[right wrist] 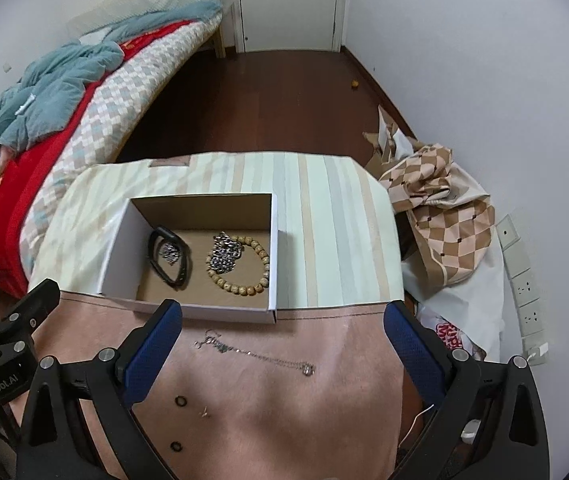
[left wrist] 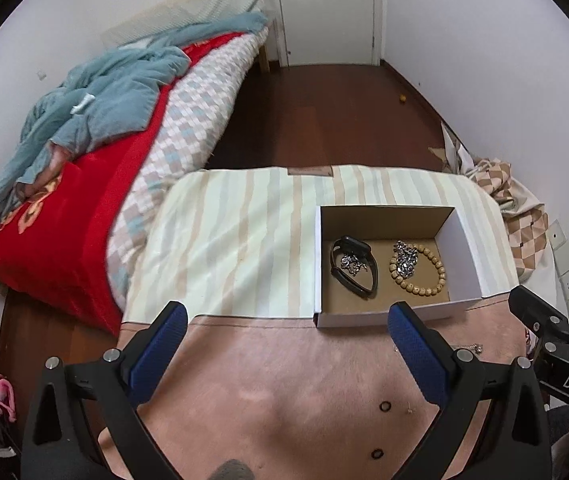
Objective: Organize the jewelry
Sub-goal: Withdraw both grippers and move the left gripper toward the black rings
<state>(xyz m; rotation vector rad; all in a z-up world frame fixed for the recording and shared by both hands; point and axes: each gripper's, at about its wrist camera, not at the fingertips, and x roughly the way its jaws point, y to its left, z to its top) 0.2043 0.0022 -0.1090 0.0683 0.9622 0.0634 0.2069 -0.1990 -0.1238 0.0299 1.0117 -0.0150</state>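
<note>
An open cardboard box [left wrist: 464, 236] [right wrist: 116, 248] sits on the table. Inside lie a black band [left wrist: 354, 266] [right wrist: 170, 256], a wooden bead bracelet [left wrist: 428, 280] [right wrist: 252, 280] and silver chains [left wrist: 406, 258] [right wrist: 224, 256]. On the pink cloth in front lie a thin silver necklace [right wrist: 260, 354], two small black rings [left wrist: 384, 405] [right wrist: 180, 401] [right wrist: 175, 446] and a tiny earring [right wrist: 204, 412]. My left gripper [left wrist: 288, 320] is open and empty, hovering before the box. My right gripper [right wrist: 284, 320] is open and empty above the necklace.
The table has a striped cloth [left wrist: 236, 232] at the back and a pink cloth [left wrist: 284, 380] in front. A bed with a red blanket [left wrist: 64, 232] is at the left. Crumpled checkered fabric [right wrist: 440, 208] and wall sockets [right wrist: 524, 288] are at the right.
</note>
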